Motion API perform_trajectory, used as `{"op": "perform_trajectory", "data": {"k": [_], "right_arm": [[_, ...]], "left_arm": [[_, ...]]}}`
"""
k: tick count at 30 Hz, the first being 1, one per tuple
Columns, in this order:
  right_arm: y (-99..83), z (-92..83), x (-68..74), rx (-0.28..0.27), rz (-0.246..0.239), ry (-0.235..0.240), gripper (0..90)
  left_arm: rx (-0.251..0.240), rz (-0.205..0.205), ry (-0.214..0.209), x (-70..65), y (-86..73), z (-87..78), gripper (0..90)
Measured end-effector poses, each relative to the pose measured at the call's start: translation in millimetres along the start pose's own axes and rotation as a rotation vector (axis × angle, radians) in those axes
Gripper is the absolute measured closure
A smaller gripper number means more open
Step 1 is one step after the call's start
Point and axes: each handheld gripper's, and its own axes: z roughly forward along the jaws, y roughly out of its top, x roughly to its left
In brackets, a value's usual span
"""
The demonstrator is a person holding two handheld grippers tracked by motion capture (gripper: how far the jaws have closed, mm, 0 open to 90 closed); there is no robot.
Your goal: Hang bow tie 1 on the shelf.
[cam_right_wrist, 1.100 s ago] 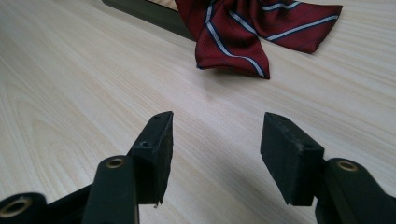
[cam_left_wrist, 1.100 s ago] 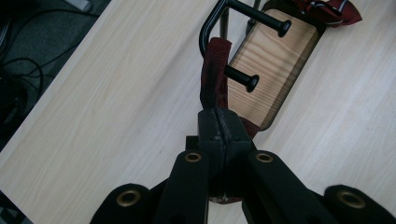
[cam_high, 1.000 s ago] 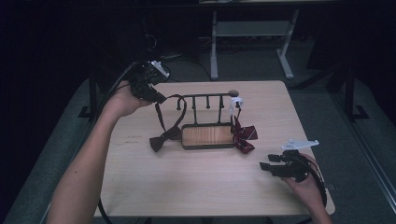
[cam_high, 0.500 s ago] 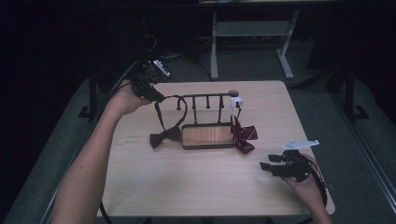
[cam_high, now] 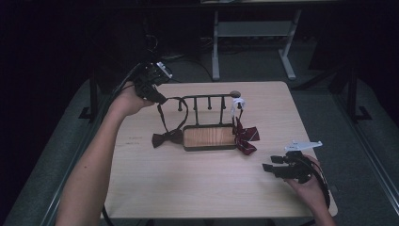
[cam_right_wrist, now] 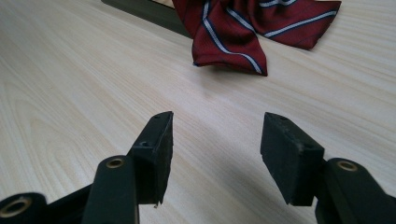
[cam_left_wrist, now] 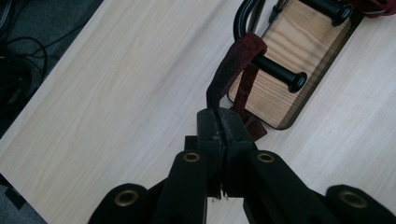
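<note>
- We see a pale wood counter (cam_high: 188,188) in a dark room, grey floor (cam_high: 362,155) around it.
- Left tool (cam_left_wrist: 219,122) pinches the dark bow tie's strap (cam_left_wrist: 232,65), looped over the rack (cam_high: 209,136).
- Right tool (cam_right_wrist: 215,140) is spread, empty, near the striped bow tie (cam_right_wrist: 243,23).

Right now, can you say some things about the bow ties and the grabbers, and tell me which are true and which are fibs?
1. The left gripper is shut on the dark bow tie's strap. True.
2. The right gripper holds the striped bow tie. False: its jaws are open with nothing between them, and that tie lies on the table ahead of it.
3. The strap is looped over a peg of the rack. True.
4. The rack's base is blue plastic. False: it is wood with a dark rim.
5. The dark bow tie lies left of the rack's base. True.
</note>
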Motion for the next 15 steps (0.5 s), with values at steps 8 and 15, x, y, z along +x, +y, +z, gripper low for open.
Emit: {"op": "perform_trajectory", "data": {"k": [8, 15], "right_arm": [[-0.3, 0.2, -0.7, 0.000, 0.003, 0.001, 43.8], [-0.3, 0.2, 0.0, 0.004, 0.006, 0.001, 43.4]], "left_arm": [[0.003, 0.009, 0.014, -2.1, -2.1, -2.0, 76.8], [-0.008, 0.024, 0.016, -8.9, -4.6, -10.0, 73.0]]}}
